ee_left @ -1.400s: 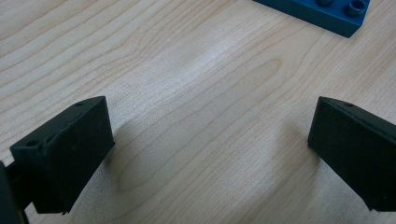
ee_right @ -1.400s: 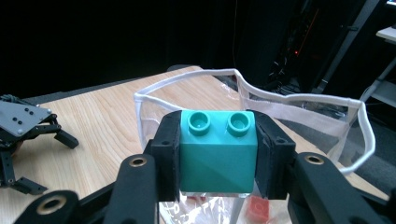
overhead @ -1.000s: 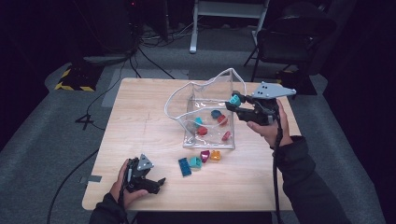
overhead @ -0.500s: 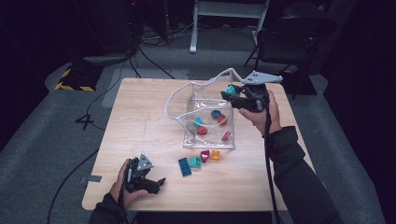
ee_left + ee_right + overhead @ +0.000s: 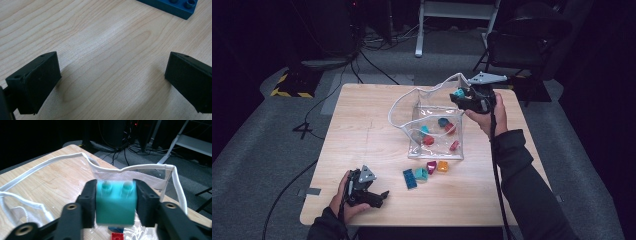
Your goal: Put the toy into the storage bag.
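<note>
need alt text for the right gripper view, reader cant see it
A teal toy brick sits between the right gripper's two black jaws, which have just been opening, above the white-rimmed mouth of a clear plastic bag. Below it lie a red brick and a blue one; behind are the wooden table and a dark room with cables.

Black right gripper [image 5: 460,97] with grey three-cornered plate, black trailing cable, black left gripper [image 5: 384,194], screw holes, dark sleeves [image 5: 532,195]

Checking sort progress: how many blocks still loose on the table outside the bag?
4: dark blue block, teal block, magenta block, orange block, clustered just before the clear bag.
</note>
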`<action>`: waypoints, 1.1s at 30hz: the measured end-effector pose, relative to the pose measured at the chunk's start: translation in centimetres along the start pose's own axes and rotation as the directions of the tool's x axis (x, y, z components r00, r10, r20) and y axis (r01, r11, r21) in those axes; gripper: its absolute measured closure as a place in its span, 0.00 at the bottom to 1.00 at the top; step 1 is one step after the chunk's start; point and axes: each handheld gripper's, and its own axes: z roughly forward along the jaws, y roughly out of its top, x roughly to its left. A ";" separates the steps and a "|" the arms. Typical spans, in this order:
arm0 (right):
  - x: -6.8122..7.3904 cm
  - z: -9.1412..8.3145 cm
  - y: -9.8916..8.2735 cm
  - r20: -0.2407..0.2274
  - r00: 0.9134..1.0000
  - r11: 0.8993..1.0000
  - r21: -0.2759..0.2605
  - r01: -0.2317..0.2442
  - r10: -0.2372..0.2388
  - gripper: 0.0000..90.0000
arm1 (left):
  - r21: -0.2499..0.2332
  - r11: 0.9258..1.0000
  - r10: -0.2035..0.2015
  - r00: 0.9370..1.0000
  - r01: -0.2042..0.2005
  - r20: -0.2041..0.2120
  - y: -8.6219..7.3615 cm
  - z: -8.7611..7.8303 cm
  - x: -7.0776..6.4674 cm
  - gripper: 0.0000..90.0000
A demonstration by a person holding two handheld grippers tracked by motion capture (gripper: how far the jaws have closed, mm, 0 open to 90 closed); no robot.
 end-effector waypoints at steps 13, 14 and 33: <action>0.1 -0.2 -0.7 -0.006 1.000 1.000 -0.007 -0.016 0.016 0.43 | -0.003 1.000 -0.001 1.000 0.001 -0.003 0.0 0.0 0.0 0.00; 0.2 -0.4 -0.8 -0.011 1.000 1.000 -0.011 -0.013 0.013 0.43 | -0.002 1.000 -0.001 1.000 0.001 -0.003 0.0 0.0 0.0 0.00; 4.0 -5.9 -4.5 -0.126 0.989 0.991 -0.115 0.061 -0.075 0.29 | -0.003 1.000 -0.001 1.000 0.001 -0.004 0.0 0.0 0.0 0.00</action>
